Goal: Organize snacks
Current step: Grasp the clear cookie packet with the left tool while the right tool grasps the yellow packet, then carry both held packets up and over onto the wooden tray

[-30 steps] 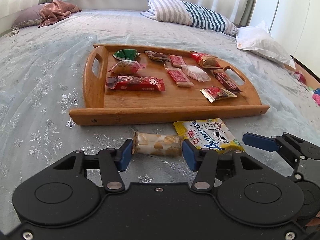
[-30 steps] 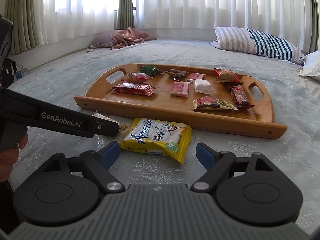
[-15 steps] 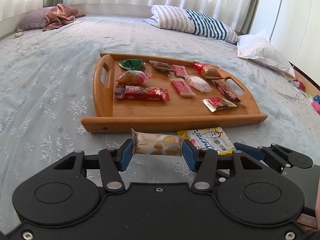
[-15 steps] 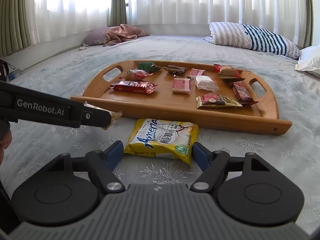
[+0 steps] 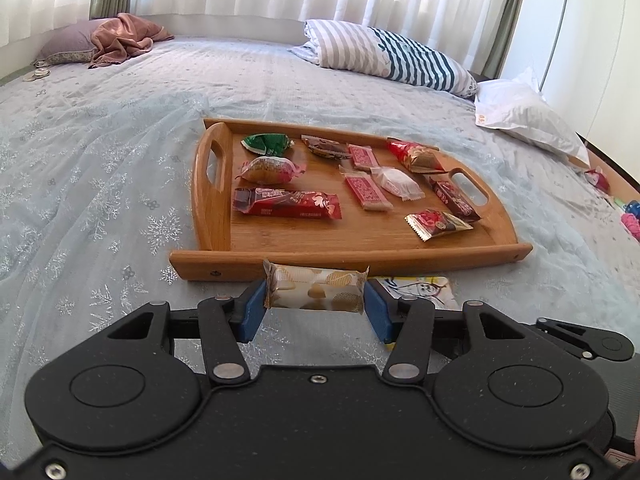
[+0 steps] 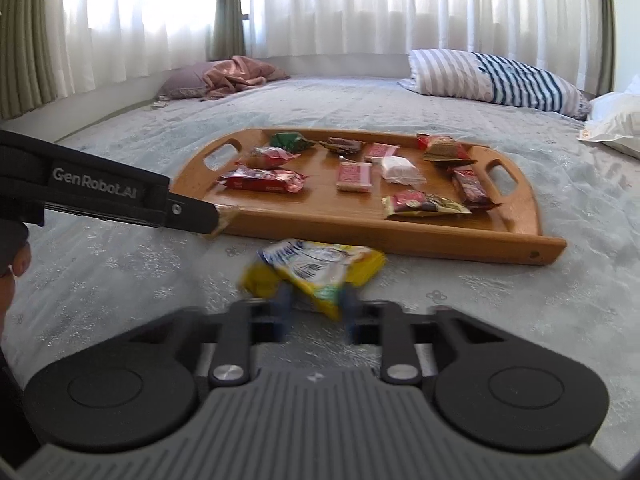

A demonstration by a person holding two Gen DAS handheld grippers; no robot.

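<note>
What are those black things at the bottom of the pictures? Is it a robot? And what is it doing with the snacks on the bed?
It is no robot. A person holds a pinching tool in each hand, each with a camera looking along its two fingers, so there is one picture per tool. The left gripper pinches a cream snack pack. The right gripper has just been closing and now squeezes a yellow snack bag, crumpling it. Both snacks are in front of a wooden tray on the bed, which holds ten other wrapped snacks.
</note>
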